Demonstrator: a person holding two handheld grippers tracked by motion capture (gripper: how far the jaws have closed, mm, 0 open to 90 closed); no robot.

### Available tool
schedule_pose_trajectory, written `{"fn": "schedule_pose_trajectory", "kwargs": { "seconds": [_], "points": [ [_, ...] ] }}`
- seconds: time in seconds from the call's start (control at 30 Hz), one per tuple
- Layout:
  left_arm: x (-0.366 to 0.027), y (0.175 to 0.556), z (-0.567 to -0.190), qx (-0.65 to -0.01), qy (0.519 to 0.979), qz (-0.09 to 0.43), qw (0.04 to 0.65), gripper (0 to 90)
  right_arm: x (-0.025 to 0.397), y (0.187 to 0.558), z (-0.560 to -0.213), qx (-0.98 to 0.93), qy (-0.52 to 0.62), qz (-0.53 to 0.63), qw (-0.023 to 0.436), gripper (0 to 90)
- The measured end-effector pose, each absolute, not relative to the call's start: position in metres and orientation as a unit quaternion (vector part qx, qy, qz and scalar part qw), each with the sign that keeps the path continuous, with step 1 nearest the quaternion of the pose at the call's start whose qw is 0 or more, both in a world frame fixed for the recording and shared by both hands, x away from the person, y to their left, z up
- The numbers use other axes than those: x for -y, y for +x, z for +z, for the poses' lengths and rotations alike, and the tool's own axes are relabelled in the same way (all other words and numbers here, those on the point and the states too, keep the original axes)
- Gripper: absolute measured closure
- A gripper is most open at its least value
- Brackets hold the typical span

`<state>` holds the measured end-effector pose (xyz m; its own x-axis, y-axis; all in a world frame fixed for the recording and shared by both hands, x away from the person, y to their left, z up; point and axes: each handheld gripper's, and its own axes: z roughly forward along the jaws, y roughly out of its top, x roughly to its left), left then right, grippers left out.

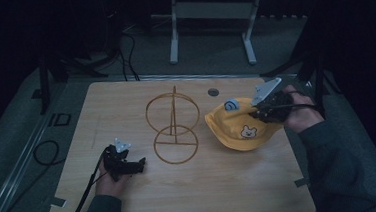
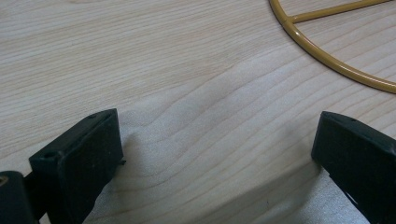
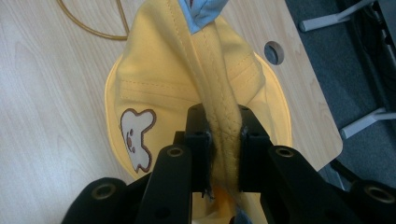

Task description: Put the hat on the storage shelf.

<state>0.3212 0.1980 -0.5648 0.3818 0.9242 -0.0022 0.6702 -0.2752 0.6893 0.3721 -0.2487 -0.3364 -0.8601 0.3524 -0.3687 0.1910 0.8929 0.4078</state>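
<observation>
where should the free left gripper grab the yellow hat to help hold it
Take the brim on the bear-patch side, coming in low from the stand's side. The yellow hat hangs from the right gripper, pinched at a fold of fabric, so its near brim droops toward the table. The left gripper is open.

The hat [image 1: 237,125] lay on the table [image 1: 207,195], right of the wire stand [image 1: 173,124]; the left gripper [image 1: 139,164] sat left of the stand's base.

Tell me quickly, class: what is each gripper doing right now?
Left gripper: open, holding nothing, jaws spread above the light wooden table.
Right gripper: closed on a fold of the yellow fabric hat with a bear patch.
</observation>
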Motion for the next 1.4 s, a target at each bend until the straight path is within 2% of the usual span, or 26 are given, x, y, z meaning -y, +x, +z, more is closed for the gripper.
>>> {"fn": "schedule_pose_trajectory", "kwargs": {
  "seconds": [0.73, 1.4],
  "points": [
    [-0.198, 0.321, -0.565, -0.517, 0.771, 0.206, 0.309, 2.0, 0.25, 0.374, -0.306, -0.933, 0.144, 0.221, 0.245, 78.2],
    [-0.198, 0.321, -0.565, -0.516, 0.773, 0.205, 0.308, 2.0, 0.253, 0.373, -0.283, -0.92, 0.14, 0.272, 0.246, 78.3]
  ]
}}
